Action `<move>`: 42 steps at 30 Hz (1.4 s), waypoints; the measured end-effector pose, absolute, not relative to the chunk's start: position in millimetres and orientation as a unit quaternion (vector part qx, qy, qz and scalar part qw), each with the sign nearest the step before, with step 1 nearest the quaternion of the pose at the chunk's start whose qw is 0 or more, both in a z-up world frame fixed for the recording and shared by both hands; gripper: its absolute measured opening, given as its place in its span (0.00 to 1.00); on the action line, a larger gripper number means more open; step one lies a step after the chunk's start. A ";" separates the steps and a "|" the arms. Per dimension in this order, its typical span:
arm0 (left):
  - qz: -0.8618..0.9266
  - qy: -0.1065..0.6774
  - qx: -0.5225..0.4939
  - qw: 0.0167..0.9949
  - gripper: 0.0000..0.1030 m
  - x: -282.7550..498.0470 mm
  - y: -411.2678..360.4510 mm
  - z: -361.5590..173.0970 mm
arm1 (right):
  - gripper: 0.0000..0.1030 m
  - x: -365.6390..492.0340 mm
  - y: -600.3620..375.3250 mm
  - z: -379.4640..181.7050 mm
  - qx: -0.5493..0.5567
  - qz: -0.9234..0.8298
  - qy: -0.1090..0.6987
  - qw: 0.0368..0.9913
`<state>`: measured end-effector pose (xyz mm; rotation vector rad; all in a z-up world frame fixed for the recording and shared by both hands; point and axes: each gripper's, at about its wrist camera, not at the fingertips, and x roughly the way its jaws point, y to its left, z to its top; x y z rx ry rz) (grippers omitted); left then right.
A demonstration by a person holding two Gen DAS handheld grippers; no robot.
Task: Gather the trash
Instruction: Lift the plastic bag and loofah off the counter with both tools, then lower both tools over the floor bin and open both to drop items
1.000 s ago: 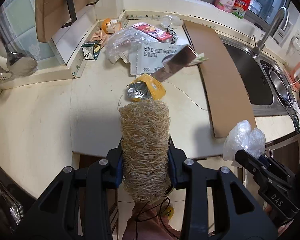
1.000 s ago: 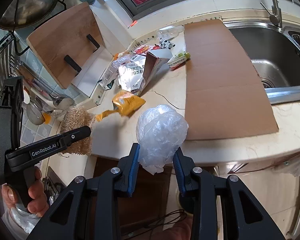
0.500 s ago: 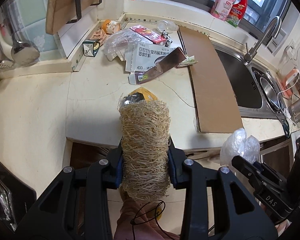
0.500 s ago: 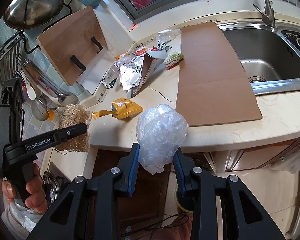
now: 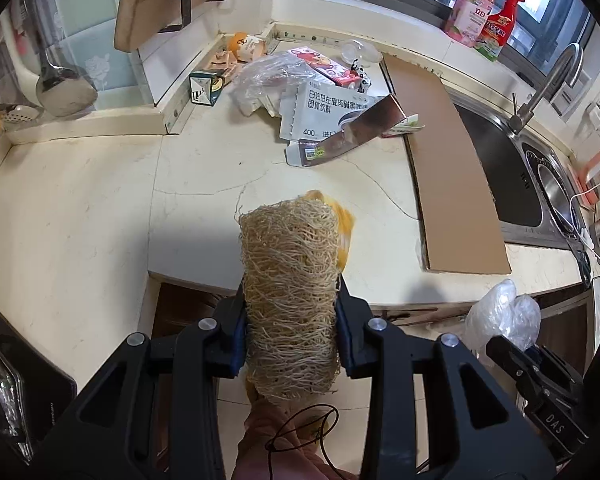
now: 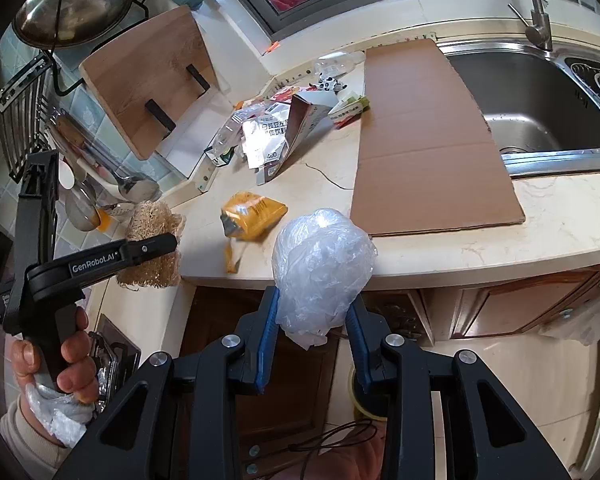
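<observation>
A tan loofah scrubber (image 5: 290,292) is being gripped by the left tongs (image 5: 290,332), its fibrous body pinched upright between the blue pads (image 5: 239,334) and rising well above them. In the right wrist view the same tongs (image 6: 152,246) are being held by a hand (image 6: 60,364) at the left edge of the counter (image 6: 460,252), with the scrubber (image 6: 152,240) hanging over the counter's edge. A yellow snack wrapper (image 6: 252,216) is lying on the counter between the two tongs, just beyond the scrubber and partly hidden behind it in the left wrist view. Farther back, a heap of litter is being left against the wall: a flattened white carton (image 5: 324,116), a crumpled clear bag (image 5: 268,76) and a small dark box (image 5: 204,88). A crumpled clear plastic ball (image 6: 320,268) is being clamped by the right tongs (image 6: 312,340), bulging above the blue pads (image 6: 269,320), in front of the counter's front edge and above the cabinet doors. To the right, a flat sheet of cardboard (image 6: 424,136) is lying on the counter, touching the rim of the steel sink (image 6: 540,112).
</observation>
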<state>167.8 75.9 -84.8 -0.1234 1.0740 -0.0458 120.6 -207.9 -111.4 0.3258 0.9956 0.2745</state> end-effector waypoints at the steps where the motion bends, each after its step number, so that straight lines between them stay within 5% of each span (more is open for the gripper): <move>1: -0.022 0.513 -0.058 0.856 0.31 167.5 76.6 -86.1 | 0.31 121.6 -207.1 -112.3 0.154 0.131 0.475 0.857; 20: -0.065 0.556 -0.049 0.827 0.31 104.3 47.1 -137.2 | 0.31 106.7 -186.3 -167.4 0.135 0.140 0.526 0.828; 42: -0.067 0.642 -0.013 0.764 0.31 76.1 6.1 -392.3 | 0.32 71.6 -189.6 -402.8 0.125 0.099 0.658 0.736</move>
